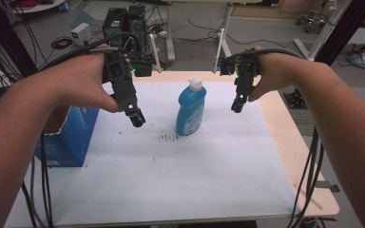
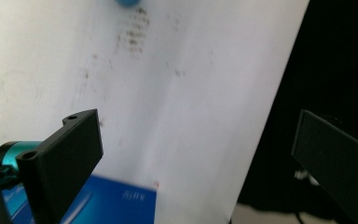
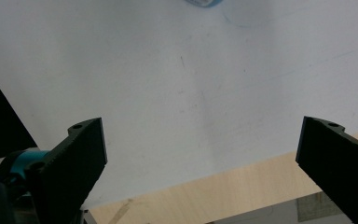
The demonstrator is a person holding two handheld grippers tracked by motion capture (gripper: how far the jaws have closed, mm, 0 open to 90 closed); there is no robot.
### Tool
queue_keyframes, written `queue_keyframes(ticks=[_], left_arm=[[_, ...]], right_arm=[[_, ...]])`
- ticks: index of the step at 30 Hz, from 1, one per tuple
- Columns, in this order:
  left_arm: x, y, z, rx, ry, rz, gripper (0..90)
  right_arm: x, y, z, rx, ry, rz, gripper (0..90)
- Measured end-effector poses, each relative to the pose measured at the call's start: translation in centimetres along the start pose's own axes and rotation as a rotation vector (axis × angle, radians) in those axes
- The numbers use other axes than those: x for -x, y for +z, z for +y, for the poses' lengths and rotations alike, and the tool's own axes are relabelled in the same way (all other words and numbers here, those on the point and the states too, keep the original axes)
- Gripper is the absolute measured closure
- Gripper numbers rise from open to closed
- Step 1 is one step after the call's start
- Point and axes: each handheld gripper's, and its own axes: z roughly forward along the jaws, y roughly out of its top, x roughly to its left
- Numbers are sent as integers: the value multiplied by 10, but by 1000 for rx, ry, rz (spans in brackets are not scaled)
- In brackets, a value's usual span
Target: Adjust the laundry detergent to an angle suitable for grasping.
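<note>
Bottle: a blue bottle (image 1: 190,111) with a white cap stood upright near the middle of the white sheet (image 1: 171,175), between the two grippers and touching neither.
Smudge: dark marks (image 1: 168,137) lay on the sheet just left of the bottle's foot.
Box: a blue cardboard box (image 1: 69,137) sat at the table's left edge, its top torn open, under the left arm.
Left gripper: the left gripper (image 1: 137,118) hung in the air left of the bottle; its own view showed the jaws spread wide with nothing between them.
Right gripper: the right gripper (image 1: 237,105) hung right of the bottle; its jaws also stood wide apart and held nothing.
Table: bare wood (image 1: 290,142) showed along the right side of the sheet.
Floor: cables and a black machine (image 1: 126,26) sat behind the table, seen from the high view.
</note>
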Motion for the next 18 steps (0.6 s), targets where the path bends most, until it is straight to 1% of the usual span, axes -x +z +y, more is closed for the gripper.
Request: queue_keyframes(ticks=[1, 2, 3, 4, 6, 7, 8, 10, 11, 12, 13, 14, 15, 16, 18], left_arm=[[-1, 3, 1, 16, -10, 0, 17], [-3, 7, 3, 38, -29, 3, 17], [-4, 10, 5, 55, -43, 13, 17], [-6, 14, 7, 69, -59, 21, 17], [-8, 22, 11, 94, -81, 35, 17], [-8, 22, 11, 94, -81, 35, 17], [-11, 28, 15, 120, -94, 42, 17], [-14, 36, 18, 157, -109, 33, 17], [-15, 39, 19, 168, -113, 31, 17], [-17, 43, 21, 183, -121, 27, 17], [-17, 43, 21, 183, -121, 27, 17], [-20, 49, 23, 208, -139, 33, 17], [-20, 49, 23, 208, -139, 33, 17], [-24, 54, 24, 235, -158, 32, 17], [-27, 59, 25, 262, -178, 39, 17]], right_arm=[[0, 1, -3, -3, 6, 0, 10], [1, 1, -5, -7, 2, 0, 10], [1, 2, -8, 0, 6, 0, 10], [1, 1, -10, 7, 22, 3, 10], [3, 2, -15, 17, 19, 4, 10], [3, 3, -17, 18, 17, 3, 10], [4, 3, -18, 19, 17, 7, 10], [4, 4, -21, 22, 24, 5, 10], [5, 5, -23, 24, 25, 9, 10], [5, 6, -23, 26, 20, 8, 9], [5, 6, -24, 28, 26, 9, 10], [6, 7, -25, 27, 19, 11, 10], [6, 7, -26, 28, 20, 12, 10], [5, 8, -26, 32, 25, 12, 10], [6, 8, -27, 30, 25, 11, 10]])
